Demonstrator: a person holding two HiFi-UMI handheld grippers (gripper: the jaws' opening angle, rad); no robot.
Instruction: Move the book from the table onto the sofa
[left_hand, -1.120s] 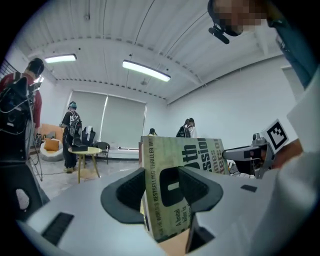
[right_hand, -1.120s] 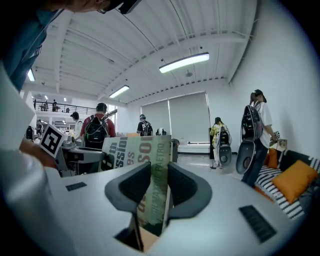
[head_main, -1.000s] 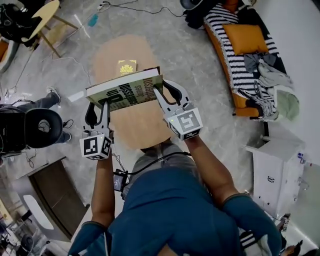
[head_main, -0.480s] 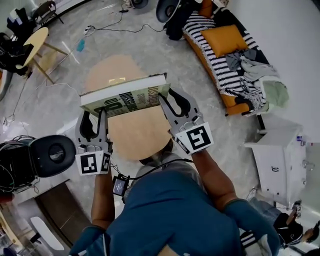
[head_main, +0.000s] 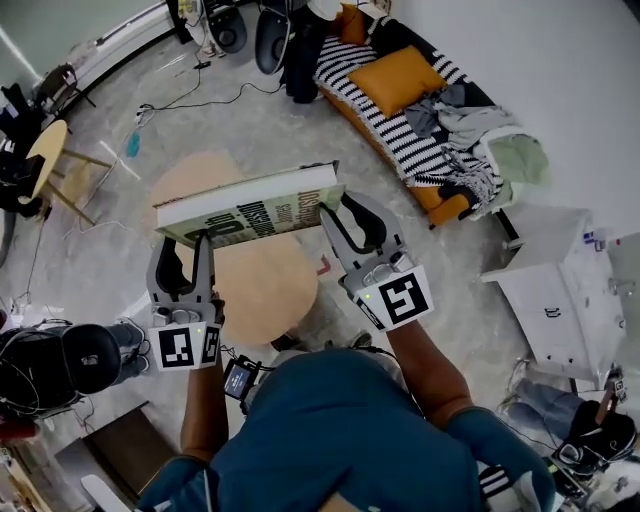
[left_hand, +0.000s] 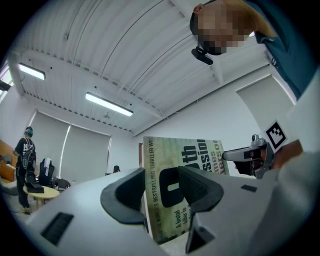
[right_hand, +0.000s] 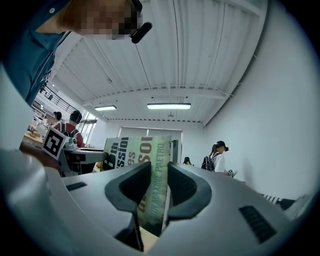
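A thick green book (head_main: 250, 205) hangs level in the air above the oval wooden table (head_main: 255, 290), gripped at both ends. My left gripper (head_main: 186, 238) is shut on its left end, and my right gripper (head_main: 337, 208) on its right end. In the left gripper view the book (left_hand: 172, 170) stands squeezed between the pads of my left gripper (left_hand: 162, 187). In the right gripper view the book's edge (right_hand: 155, 175) is pinched in my right gripper (right_hand: 152, 187). The striped sofa (head_main: 385, 140) lies at the upper right with an orange cushion (head_main: 395, 75) on it.
Crumpled clothes (head_main: 470, 125) cover the sofa's near end. A white cabinet (head_main: 555, 290) stands at the right. A small yellow stool (head_main: 50, 150) is at the far left and a black chair (head_main: 70, 360) at the lower left. Cables run across the floor.
Both grippers have lifted the book higher off the table. The head view has swung, so the sofa now sits closer to the book's right end.
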